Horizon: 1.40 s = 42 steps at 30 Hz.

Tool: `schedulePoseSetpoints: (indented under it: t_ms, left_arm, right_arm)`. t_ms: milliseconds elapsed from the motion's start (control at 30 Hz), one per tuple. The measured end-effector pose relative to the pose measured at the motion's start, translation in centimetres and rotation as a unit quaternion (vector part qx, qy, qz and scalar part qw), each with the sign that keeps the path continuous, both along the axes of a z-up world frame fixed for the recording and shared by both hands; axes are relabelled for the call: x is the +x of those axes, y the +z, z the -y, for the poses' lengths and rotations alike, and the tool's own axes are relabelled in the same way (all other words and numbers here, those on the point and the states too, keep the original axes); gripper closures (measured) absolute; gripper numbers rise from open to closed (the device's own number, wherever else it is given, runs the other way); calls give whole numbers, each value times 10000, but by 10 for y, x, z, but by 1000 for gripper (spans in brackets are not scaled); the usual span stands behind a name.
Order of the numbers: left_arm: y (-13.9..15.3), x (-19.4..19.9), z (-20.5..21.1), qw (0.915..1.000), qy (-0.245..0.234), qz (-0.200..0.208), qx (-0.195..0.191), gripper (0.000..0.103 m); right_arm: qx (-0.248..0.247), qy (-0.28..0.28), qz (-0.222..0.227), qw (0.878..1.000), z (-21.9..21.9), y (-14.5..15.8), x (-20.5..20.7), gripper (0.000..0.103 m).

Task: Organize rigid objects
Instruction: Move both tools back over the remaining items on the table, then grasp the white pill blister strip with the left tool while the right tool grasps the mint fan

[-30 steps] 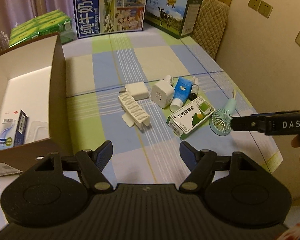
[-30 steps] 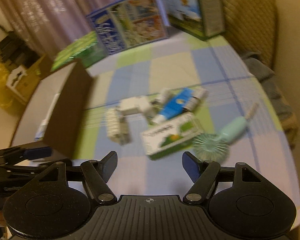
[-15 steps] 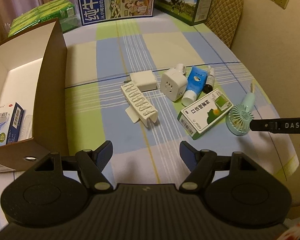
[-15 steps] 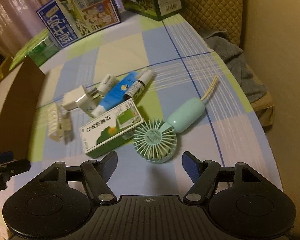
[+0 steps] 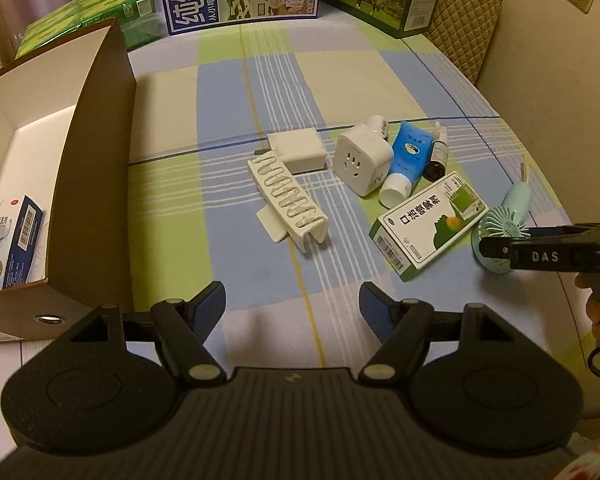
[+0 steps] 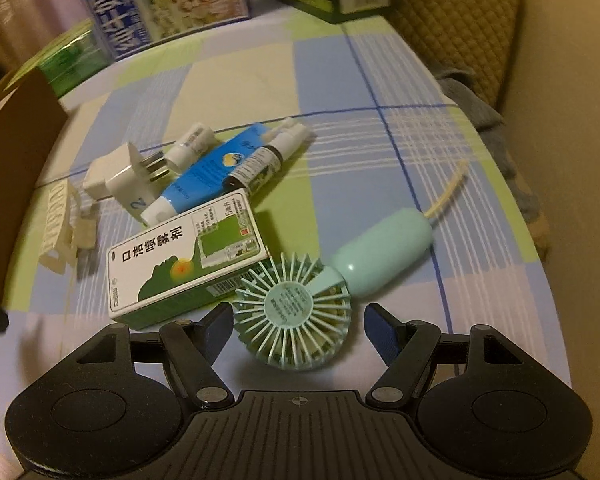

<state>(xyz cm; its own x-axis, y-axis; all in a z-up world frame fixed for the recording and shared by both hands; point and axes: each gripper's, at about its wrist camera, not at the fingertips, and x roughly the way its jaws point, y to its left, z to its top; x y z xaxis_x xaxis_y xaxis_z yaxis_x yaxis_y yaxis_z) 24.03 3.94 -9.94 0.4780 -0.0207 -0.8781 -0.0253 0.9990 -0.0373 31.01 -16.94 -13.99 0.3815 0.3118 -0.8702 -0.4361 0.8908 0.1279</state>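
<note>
the mint handheld fan is what we're lined up on: it lies flat on the checked tabletop at the near right of the pile, round grille head toward us, smooth oval handle angling away to the far right with a cord loop trailing off its end. our right gripper hangs just over the grille head, jaws spread, the head sitting between them and, as far as we can tell, nothing pressing on it. our left gripper hovers spread and empty over bare cloth nearer the open cardboard box on the left.

we'd call this fan light, hard plastic, stiff enough to lift from one end. the grille ribs look thin, so squeezing across the head could flex or crack them, and the round rim may twist out of a pinch. the handle looks the safer hold: solid, though glossy and rounded, so we'd want the pads square across its sides. the green-and-white medicine box touches the grille on the left, so a low approach there may nudge it.
</note>
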Motion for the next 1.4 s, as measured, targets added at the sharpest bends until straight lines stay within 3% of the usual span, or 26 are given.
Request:
schedulePoseSetpoints:
  t_ms: [200, 300, 433, 567, 733, 900, 967, 1033, 1167, 1233, 1400]
  left_arm:
    - [-4, 8, -4, 9999, 83, -64, 19, 32]
    - [-5, 11, -4, 9999, 103, -68, 21, 32]
    - [-6, 15, -4, 9999, 122, -58, 10, 32]
    - [-7, 21, -4, 9999, 151, -66, -4, 32]
    - [-9, 28, -4, 9998, 193, -68, -52, 32]
    - [-11, 38, -5, 9994, 319, -48, -135, 32]
    - [-11, 42, -6, 9991, 380, -40, -178, 32]
    - [-11, 46, -5, 9988, 436, -24, -214, 32]
    - [-14, 55, -5, 9983, 543, -20, -231, 32]
    - [-17, 60, -4, 9980, 588, -25, -218, 32]
    - [-29, 74, -5, 9969, 760, -124, -175, 33]
  right_arm:
    - [-219, 1005, 292, 9943, 9, 3, 0, 39]
    - [-451, 1184, 310, 9915, 20, 4, 3, 39]
    - [-612, 846, 245, 9942, 41, 7, 11, 40]
    - [-175, 587, 283, 9977, 53, 20, 13, 40]
    - [-33, 538, 416, 9977, 44, 27, 26, 40]
    - [-62, 364, 253, 9990, 30, 14, 48, 40]
    - [-91, 279, 177, 9994, 26, 9, 57, 43]
    - [-84, 250, 109, 9996, 24, 6, 61, 54]
    - [-180, 195, 1, 9996, 16, -1, 70, 57]
    - [-260, 203, 20, 9995, 12, -3, 71, 64]
    - [-423, 271, 134, 9986, 6, -6, 72, 66]
